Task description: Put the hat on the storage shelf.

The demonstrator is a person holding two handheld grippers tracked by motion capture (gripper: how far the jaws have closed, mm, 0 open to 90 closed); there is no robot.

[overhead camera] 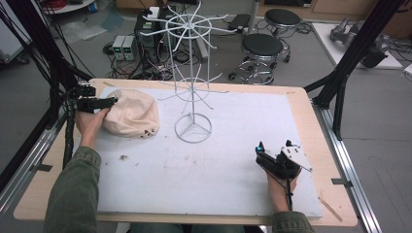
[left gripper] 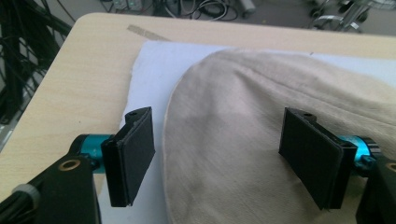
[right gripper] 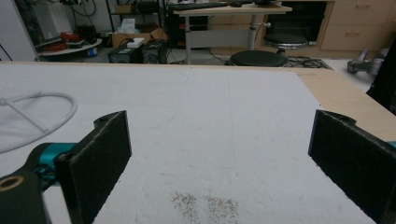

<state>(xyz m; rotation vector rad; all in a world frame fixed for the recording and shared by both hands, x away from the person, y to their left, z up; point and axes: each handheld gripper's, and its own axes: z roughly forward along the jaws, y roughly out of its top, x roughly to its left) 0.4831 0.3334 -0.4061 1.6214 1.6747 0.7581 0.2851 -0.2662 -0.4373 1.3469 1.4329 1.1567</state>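
A beige cloth cap (overhead camera: 131,114) lies on the white mat at the left, its crown bulging up (left gripper: 261,140). My left gripper (overhead camera: 112,101) hovers at the cap's left edge, open, with one jaw over the mat and the other over the cloth; nothing is pinched. A white wire rack (overhead camera: 193,73) with hooked arms stands upright on a ring base (overhead camera: 193,128) in the middle of the mat; part of that ring (right gripper: 42,116) appears in the right gripper view. My right gripper (overhead camera: 260,154) rests low at the front right, open and empty, over bare mat (right gripper: 215,140).
The white mat (overhead camera: 233,160) covers most of the wooden table (overhead camera: 320,145). Small dark crumbs (overhead camera: 123,157) speckle the mat. Black frame posts (overhead camera: 350,53) stand at the table's right and left. Stools (overhead camera: 262,48) and cables sit on the floor beyond.
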